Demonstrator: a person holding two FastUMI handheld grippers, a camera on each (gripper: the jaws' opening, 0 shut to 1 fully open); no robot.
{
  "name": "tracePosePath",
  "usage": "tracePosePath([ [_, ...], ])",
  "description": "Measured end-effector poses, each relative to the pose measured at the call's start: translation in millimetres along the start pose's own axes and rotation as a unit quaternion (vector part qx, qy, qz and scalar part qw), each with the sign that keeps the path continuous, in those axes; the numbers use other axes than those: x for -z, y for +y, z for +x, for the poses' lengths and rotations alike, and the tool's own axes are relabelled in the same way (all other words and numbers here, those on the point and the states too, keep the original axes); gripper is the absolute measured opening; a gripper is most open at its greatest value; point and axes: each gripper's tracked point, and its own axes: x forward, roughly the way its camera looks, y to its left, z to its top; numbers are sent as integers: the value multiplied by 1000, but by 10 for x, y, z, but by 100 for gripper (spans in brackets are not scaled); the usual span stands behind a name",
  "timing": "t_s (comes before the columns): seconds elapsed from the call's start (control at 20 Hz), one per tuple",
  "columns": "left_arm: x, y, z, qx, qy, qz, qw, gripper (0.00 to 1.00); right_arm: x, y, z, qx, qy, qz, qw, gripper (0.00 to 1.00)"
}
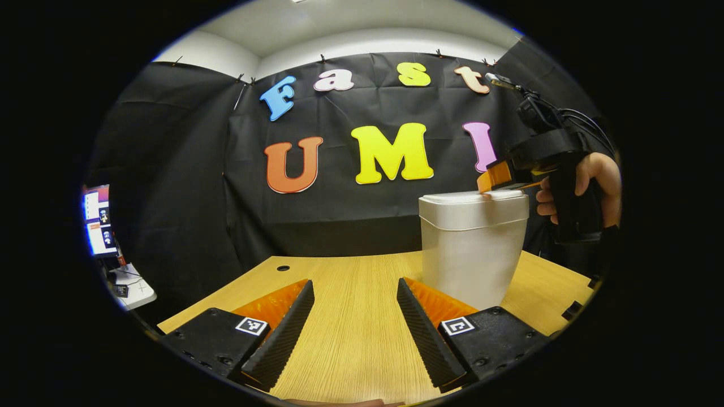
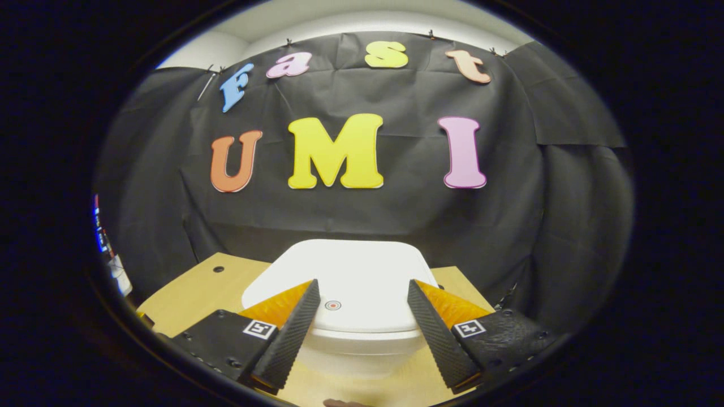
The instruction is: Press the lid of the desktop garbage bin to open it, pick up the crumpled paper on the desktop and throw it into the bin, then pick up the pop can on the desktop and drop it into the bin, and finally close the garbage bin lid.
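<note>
The white desktop bin [image 1: 472, 254] stands on the wooden table, right of centre in the left gripper view, with its lid [image 1: 472, 199] down. A hand holds my right gripper [image 1: 498, 180] at the lid's right end, fingertips at or just above its top; contact cannot be told. Seen from the right gripper view, the lid [image 2: 350, 265] lies flat right under my right gripper [image 2: 362, 282], which is open, and a small red dot [image 2: 332, 305] sits between the fingers. My left gripper [image 1: 354, 282] is open low over the table, left of the bin, holding nothing.
The wooden table [image 1: 339, 271] has a small round hole [image 1: 283, 268] near its far left edge. A lit monitor [image 1: 99, 220] and a white side surface [image 1: 133, 288] stand beyond the table's left side. Black cloth walls close the back.
</note>
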Motion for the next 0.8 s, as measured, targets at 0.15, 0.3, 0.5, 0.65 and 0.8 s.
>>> tracePosePath([
  [0.15,25,-31,23,1,4,-5,1000,95,52,45,-72,1,2,-14,1000,98],
  [0.3,24,-70,16,5,4,-4,1000,96,82,36,-88,-2,-1,4,1000,99],
  [0.5,15,-98,22,2,-1,9,1000,95,129,49,-66,-14,-23,-9,1000,99],
  [0.65,28,-120,22,0,0,6,1000,94,99,30,-73,-17,-52,-2,998,99],
  [0.8,6,-115,18,-1,-4,10,1000,92,75,50,-57,-20,-84,11,996,94],
])
